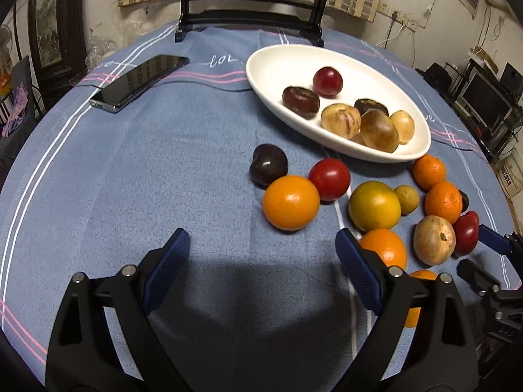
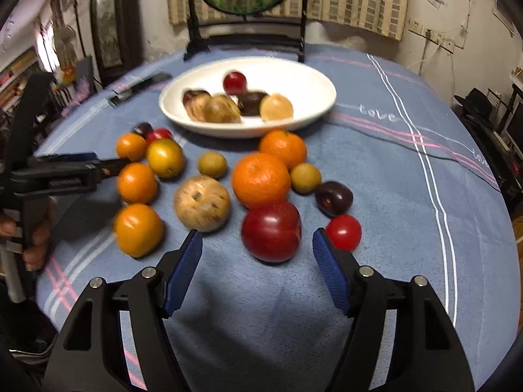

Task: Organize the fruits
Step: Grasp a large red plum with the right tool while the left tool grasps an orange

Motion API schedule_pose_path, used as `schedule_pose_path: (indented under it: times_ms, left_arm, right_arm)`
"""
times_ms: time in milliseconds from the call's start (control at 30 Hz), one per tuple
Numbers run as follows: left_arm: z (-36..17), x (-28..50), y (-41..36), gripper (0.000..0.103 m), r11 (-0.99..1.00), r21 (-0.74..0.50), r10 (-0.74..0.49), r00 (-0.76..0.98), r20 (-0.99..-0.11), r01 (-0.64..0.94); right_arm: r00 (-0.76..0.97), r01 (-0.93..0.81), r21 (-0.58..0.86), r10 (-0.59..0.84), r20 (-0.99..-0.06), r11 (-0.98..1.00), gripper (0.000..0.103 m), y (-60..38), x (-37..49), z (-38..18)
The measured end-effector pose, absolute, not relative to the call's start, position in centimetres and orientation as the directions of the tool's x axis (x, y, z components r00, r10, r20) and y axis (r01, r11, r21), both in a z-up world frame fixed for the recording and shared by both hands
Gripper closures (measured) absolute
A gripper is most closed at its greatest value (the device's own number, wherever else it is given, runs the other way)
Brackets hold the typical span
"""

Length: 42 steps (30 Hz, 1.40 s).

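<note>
A white oval dish [image 1: 271, 65] [image 2: 313, 81] holds several fruits, red, dark and tan. Many loose fruits lie on the blue cloth in front of it. In the left wrist view my left gripper [image 1: 263, 245] is open and empty, just short of an orange [image 1: 291, 202], with a red fruit [image 1: 329, 179] and a dark plum [image 1: 268, 164] behind it. In the right wrist view my right gripper [image 2: 257, 245] is open, its fingers either side of a big red fruit [image 2: 271, 230]. A tan round fruit [image 2: 202, 203] and a large orange [image 2: 261, 179] lie just beyond.
A black phone [image 1: 139, 81] lies at the far left of the table. A dark wooden stand [image 1: 251, 9] with a round panel stands at the table's far edge. The left gripper shows at the left of the right wrist view [image 2: 65, 170].
</note>
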<state>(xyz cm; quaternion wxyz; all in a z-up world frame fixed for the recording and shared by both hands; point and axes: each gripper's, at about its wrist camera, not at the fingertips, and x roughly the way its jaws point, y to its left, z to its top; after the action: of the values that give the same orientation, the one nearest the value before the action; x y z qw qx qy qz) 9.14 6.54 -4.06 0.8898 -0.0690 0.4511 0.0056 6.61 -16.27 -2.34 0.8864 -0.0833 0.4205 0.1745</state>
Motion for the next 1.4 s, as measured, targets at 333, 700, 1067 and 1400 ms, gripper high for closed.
schedule_pose_path:
  times_ms: [333,700,1067,1400]
  left_arm:
    - [-4.3,9.4,6.5,0.010,0.990,-0.114,-0.048,0.583,-0.811,-0.077]
    - [-4.3,9.3,6.8,0.009,0.987,-0.138,-0.066,0.590,-0.805,-0.079]
    - [-4.2,10.7,5.6,0.034,0.996,-0.035,0.021,0.572,-0.820,-0.087]
    - [-3.4,10.8,3.5,0.067,1.000,-0.021,-0.025,0.611,-0.792,0.014]
  right_arm:
    - [0.555,-0.349,-0.001,0.206,-0.806,0.937,0.061,-15.8,9.2,-3.6]
    - [0.546,-0.344,0.123,0.305,-0.780,0.931,0.061,-17.4,8.3,-3.4]
    - [0.523,-0.357,0.199,0.372,-0.767,0.913,0.061,-17.9,8.3,-3.6]
    - [0.514,-0.365,0.221,0.394,-0.762,0.904,0.061,-18.1,8.4,-3.6]
